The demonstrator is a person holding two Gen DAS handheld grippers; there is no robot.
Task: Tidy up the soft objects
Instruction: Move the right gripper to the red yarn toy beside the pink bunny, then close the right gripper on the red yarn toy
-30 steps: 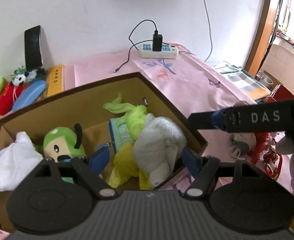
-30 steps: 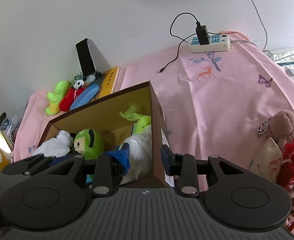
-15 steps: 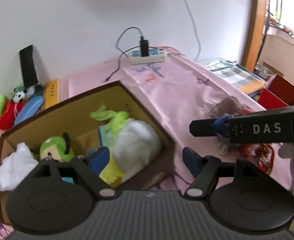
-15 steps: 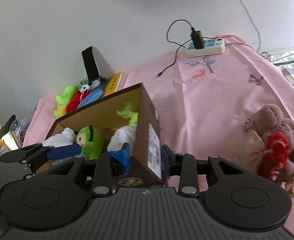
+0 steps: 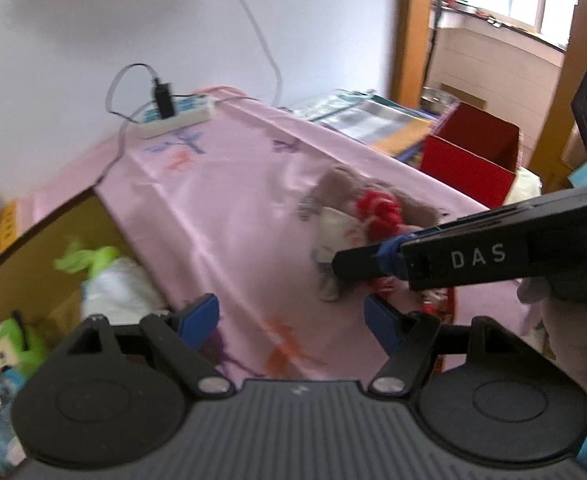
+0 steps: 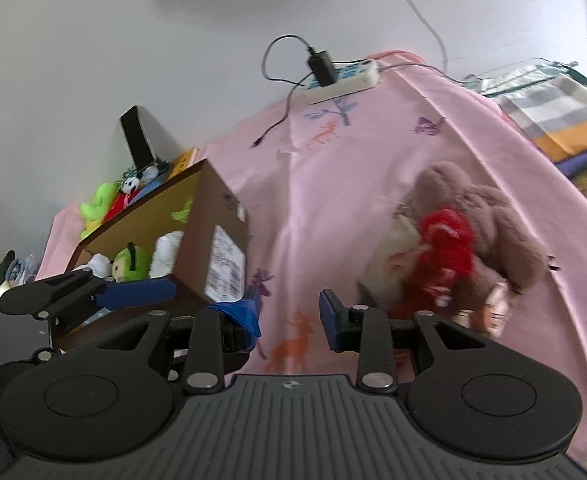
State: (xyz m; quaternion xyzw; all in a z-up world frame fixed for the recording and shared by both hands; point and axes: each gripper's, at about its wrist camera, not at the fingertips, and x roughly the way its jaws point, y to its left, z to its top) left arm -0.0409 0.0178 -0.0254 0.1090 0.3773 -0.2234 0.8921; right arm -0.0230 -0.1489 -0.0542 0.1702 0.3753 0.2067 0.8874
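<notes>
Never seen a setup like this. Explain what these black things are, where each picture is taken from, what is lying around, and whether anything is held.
No robot here: a person carries a two-finger gripper in each hand, each with a camera looking along its fingers. One picture comes from the left gripper, the other from the right gripper. Both stand open and hold nothing; the right one's jaws have just been closing slightly. On the pink cloth sits a cardboard box already holding soft toys, and to its right a loose pile with a brown plush and something red. A power strip lies by the wall.
</notes>
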